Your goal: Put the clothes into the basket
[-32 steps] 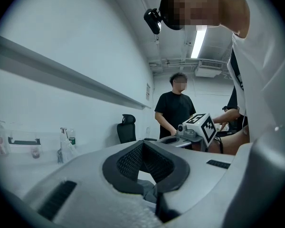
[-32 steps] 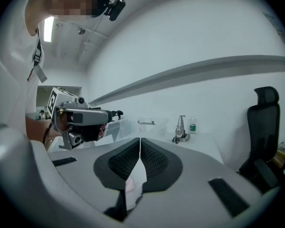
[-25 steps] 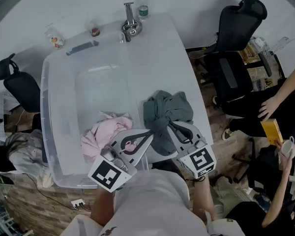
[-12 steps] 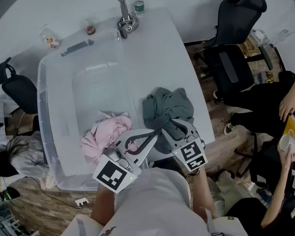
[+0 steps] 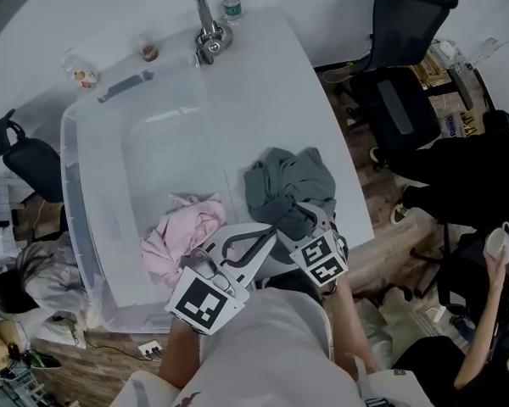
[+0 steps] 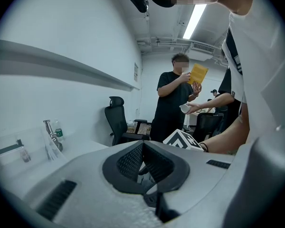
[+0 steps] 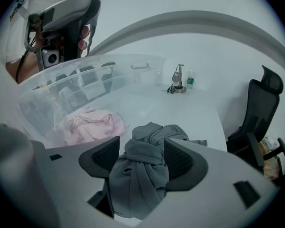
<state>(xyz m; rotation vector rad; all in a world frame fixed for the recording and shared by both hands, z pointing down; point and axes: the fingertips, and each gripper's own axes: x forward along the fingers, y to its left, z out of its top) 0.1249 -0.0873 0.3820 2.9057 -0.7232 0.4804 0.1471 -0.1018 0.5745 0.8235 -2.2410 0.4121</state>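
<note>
A clear plastic basket (image 5: 68,185) stands on the left half of the white table, with a pink garment (image 5: 182,231) lying in its near end. A bunched grey garment (image 5: 288,181) lies on the table to the basket's right. My right gripper (image 5: 301,219) is lowered over the grey garment's near end. Its jaws have just been opening, and the cloth (image 7: 145,165) lies between the two pads, which stand apart. The right gripper (image 7: 141,148) also faces the basket (image 7: 61,80) and pink garment (image 7: 90,122). My left gripper (image 5: 267,231) hangs beside it, tips (image 6: 142,148) together and empty.
A metal tap-like stand (image 5: 206,36), a small bottle (image 5: 230,7) and small cups (image 5: 78,75) sit at the table's far end. Black office chairs (image 5: 407,49) stand beyond the right edge. People are on that side, one holding a cup (image 5: 496,244), one a yellow packet (image 6: 198,73).
The right gripper has come down onto the near end of the grey garment and its jaws have spread around the cloth. The left gripper has shifted only slightly.
</note>
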